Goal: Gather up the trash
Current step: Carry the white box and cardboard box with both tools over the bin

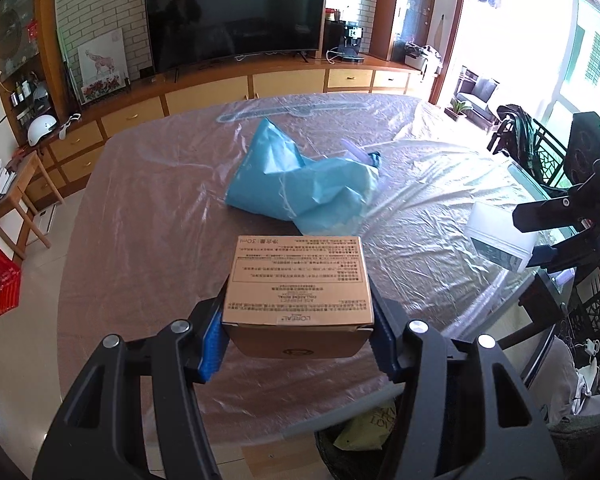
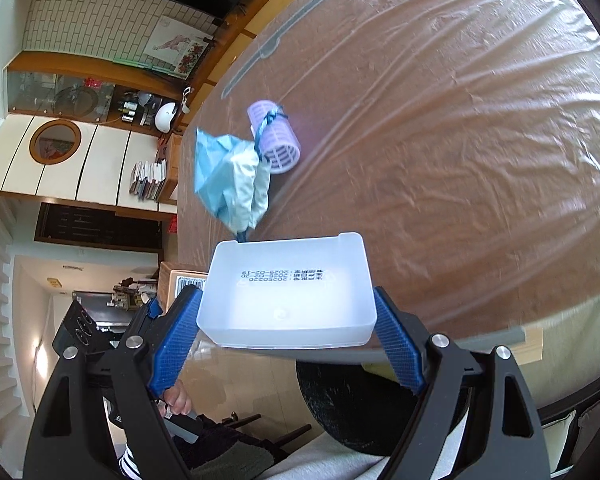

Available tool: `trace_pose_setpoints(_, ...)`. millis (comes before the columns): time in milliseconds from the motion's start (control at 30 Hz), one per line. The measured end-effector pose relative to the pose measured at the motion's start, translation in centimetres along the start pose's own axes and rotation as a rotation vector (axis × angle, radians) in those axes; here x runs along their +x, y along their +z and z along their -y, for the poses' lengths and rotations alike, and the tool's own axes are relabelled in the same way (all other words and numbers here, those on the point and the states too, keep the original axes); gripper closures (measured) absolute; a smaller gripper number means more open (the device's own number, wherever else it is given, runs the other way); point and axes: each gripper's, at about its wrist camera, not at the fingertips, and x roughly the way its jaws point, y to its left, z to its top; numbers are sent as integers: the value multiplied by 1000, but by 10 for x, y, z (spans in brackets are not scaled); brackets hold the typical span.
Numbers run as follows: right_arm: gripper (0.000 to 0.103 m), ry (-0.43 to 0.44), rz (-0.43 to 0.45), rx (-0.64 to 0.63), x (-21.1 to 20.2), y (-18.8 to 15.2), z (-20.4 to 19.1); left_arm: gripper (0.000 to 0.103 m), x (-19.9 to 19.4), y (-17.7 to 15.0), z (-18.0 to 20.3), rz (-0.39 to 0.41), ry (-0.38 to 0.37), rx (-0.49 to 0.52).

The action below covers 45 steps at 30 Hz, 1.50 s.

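Trash is half picked up. My left gripper (image 1: pixel 298 316) squeezes a box (image 1: pixel 298 280), my right gripper (image 2: pixel 286 332) clamps a tub (image 2: pixel 288 292), both over the bin (image 1: pixel 364 452). Bag (image 1: pixel 296 176) and roller (image 2: pixel 274 136) wait beyond the bin, on the table (image 1: pixel 140 216).

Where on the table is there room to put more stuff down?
Plenty of room: the table is bare left of the blue bag, also between the bag and the TV-side edge. It is crowded only mid-table, where the purple roller touches the bag.
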Motion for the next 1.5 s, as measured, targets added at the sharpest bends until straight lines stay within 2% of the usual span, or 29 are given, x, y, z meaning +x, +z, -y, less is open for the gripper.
trace_pose_setpoints(233, 22, 10, -26, -35, -13, -28, 12, 44, -10, -14, 23, -6, -23, 14)
trace_pose_setpoints(400, 22, 32, -79, -35, -15, -45, 20, 44, -16, -26, 37, -15, -35, 28)
trace_pose_setpoints(600, 22, 22, -117, -60, -23, -71, 23, 44, -22, -40, 49, -26, -52, 30)
trace_pose_setpoints(833, 22, -13, -141, -100, -27, -91, 28, 44, -25, -58, 68, -56, -59, 78)
trace_pose_setpoints(1200, 22, -44, -172, -111, -18, -107, 41, 44, -26, -79, 90, -90, -60, 127)
trace_pose_setpoints(1500, 22, -68, -186, -99, -7, -110, 50, 44, -11, -92, 83, -135, -46, 82)
